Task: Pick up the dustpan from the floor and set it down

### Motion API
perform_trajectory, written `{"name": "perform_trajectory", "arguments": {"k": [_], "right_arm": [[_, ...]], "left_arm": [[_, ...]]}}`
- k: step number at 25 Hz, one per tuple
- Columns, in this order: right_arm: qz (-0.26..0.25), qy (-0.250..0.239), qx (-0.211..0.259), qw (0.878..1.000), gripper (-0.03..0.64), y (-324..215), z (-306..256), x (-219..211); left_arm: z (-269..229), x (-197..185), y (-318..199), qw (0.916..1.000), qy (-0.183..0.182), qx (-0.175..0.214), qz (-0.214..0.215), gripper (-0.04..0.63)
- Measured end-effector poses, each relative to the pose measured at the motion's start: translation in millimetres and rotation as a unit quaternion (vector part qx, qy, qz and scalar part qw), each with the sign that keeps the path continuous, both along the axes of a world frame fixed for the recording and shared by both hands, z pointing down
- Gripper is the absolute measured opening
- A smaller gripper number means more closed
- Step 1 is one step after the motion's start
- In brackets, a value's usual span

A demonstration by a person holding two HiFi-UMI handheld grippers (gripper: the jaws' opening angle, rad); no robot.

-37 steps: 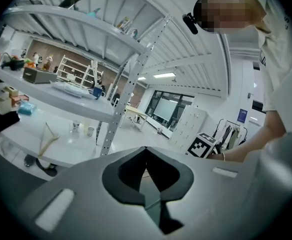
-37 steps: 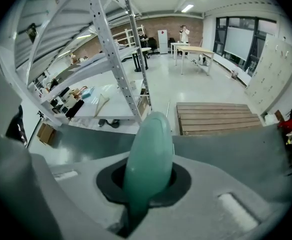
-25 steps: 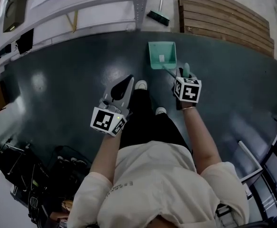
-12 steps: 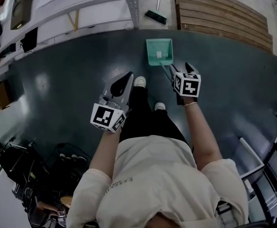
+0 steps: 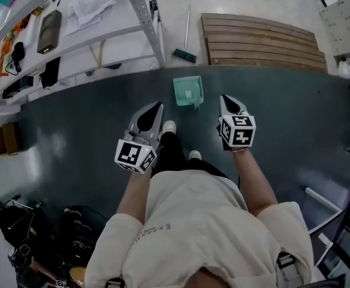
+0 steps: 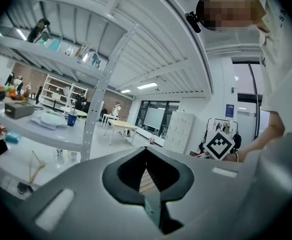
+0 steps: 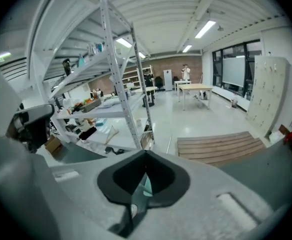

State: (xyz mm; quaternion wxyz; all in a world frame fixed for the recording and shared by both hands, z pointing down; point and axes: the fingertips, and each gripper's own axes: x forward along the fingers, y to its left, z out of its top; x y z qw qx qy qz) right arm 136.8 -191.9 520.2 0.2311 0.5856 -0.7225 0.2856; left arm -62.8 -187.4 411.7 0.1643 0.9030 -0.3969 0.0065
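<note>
Right gripper (image 5: 226,99) sat clenched and empty in the head view, its jaws having just closed with nothing between them. A second earlier it had been down at the dustpan's handle, and half a second earlier its jaws had stood apart just beside that handle. Left gripper (image 5: 156,107) was likewise clenched on nothing, as before. Both looked larger and nearer to the head camera than in the earlier frames, and the person's shoes (image 5: 169,126) showed between them. Beyond the shoes the teal dustpan (image 5: 187,91) lay on the dark floor (image 5: 79,119), its handle toward the right gripper but clear of it, and it looked smaller than it had. Farther on, a broom (image 5: 185,54) showed on the pale floor beside a wooden platform (image 5: 262,41). A shelving rack (image 5: 103,38) stood to the left, with more of it in view than earlier.

Only the right gripper view looked along that gripper's shut jaws, where a teal sliver of the dustpan (image 7: 146,186) showed through the slit between them, with tables (image 7: 196,88) far across the room. Only the left gripper view showed the right gripper's marker cube (image 6: 220,145) off to the side, and pale lockers (image 6: 178,130) behind its own closed jaws.
</note>
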Motion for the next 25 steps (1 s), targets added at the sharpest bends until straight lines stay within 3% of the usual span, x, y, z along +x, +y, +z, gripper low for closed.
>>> {"name": "perform_trajectory", "arguments": {"k": [6,13,19,23,25], "right_arm": [[-0.034,-0.084,0.060,0.994,-0.008,65,-62,11],[-0.083,-0.075,0.130,0.985,-0.008,129,-103,20],[-0.090,-0.080,0.125,0.985,-0.008,188,-95,18],[-0.097,-0.127,0.126,0.979,-0.008,237,-101,7],[-0.107,-0.116,0.133,0.979,-0.008,265,-106,-4]], "left_arm": [[-42,28,74,0.9995,-0.005,0.027,-0.011,0.017],[-70,24,149,0.9969,-0.027,0.040,-0.062,0.017],[-62,18,200,0.9970,-0.018,0.044,-0.062,0.012],[-66,10,242,0.9971,-0.003,0.050,-0.058,0.012],[-68,-4,267,0.9965,0.003,0.050,-0.067,0.012]]}}
